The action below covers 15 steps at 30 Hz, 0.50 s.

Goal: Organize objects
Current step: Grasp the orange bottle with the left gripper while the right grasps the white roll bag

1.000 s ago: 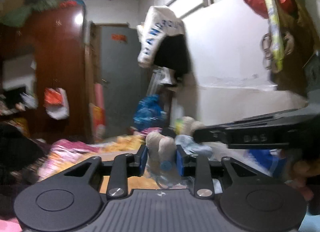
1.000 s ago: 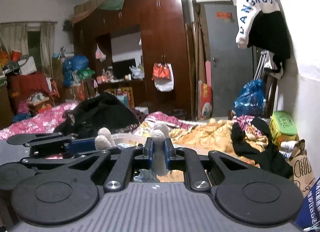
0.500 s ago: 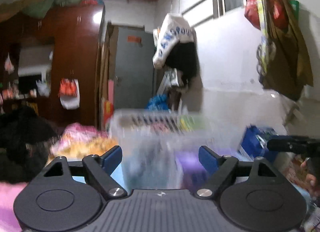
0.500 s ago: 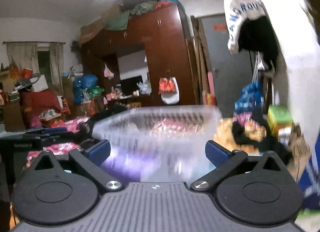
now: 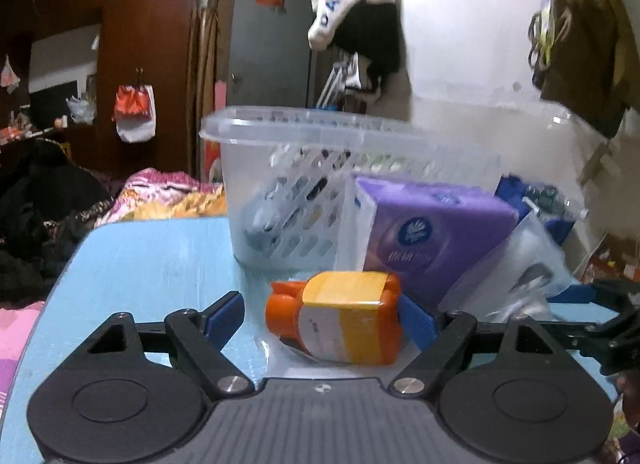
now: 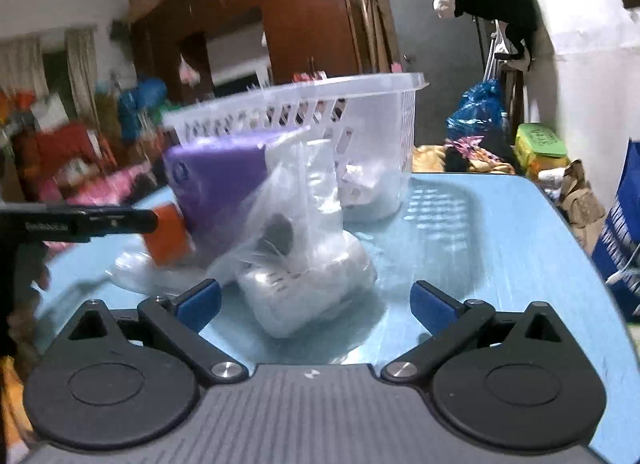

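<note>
A clear plastic basket (image 5: 304,184) stands on a light blue table (image 5: 152,256); it also shows in the right wrist view (image 6: 372,132). In front of it lie a purple tissue pack (image 5: 432,232), an orange bottle (image 5: 340,320) on its side, and a clear plastic bag (image 6: 304,264) with a white item inside. My left gripper (image 5: 320,316) is open with the orange bottle between its fingers. My right gripper (image 6: 316,304) is open with the bag just ahead of it, between the fingertips. The purple pack (image 6: 220,176) and orange bottle (image 6: 166,236) also show in the right wrist view.
The table's near edge curves at the left (image 5: 60,284) and its right edge (image 6: 576,248) drops to floor clutter. A bed with clothes (image 5: 40,204) lies left, a wardrobe (image 5: 152,64) and door (image 5: 268,52) behind, a white wall (image 5: 460,64) to the right.
Both grippers opened: earlier each was shut on a plush toy held up in the air. Both have come down to the blue table with the basket and objects.
</note>
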Tool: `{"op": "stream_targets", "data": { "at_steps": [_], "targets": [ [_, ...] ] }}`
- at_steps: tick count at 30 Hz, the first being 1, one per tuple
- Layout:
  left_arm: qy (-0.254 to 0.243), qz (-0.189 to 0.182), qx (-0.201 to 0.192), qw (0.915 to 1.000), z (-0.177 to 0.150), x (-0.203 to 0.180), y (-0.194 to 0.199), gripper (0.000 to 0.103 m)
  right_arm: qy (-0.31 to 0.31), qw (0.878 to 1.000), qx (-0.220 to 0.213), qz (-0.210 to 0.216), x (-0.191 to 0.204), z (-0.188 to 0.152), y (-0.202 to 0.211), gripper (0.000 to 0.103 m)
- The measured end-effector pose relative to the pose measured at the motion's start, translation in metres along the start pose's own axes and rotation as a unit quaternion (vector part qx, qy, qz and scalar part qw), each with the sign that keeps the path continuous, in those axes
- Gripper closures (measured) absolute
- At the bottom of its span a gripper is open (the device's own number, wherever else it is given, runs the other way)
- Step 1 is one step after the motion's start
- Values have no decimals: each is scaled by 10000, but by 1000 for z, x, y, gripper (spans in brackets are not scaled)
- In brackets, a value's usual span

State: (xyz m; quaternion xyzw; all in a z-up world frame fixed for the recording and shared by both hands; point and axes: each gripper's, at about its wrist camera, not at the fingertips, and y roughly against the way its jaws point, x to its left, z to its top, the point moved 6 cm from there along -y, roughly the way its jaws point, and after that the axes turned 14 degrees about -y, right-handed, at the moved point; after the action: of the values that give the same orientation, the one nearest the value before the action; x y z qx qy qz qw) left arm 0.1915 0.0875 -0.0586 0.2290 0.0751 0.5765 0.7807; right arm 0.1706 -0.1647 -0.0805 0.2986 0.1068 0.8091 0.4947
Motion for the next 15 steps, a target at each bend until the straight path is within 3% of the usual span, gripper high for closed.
{"op": "stream_targets", "data": {
  "at_steps": [5,11,15],
  "targets": [
    [113,-123,87,9998,-1,1,-9,17,24,9999,97,-90,3,2,-5,2],
    [181,-235,350,9989,-4,-4,-20,17,69,9997,182,-137,4,-5,-5,25],
    [87,-115,238,9996,-7,-7,-14,19,241,9995,4,-195,10,-6,-3,29]
  ]
}}
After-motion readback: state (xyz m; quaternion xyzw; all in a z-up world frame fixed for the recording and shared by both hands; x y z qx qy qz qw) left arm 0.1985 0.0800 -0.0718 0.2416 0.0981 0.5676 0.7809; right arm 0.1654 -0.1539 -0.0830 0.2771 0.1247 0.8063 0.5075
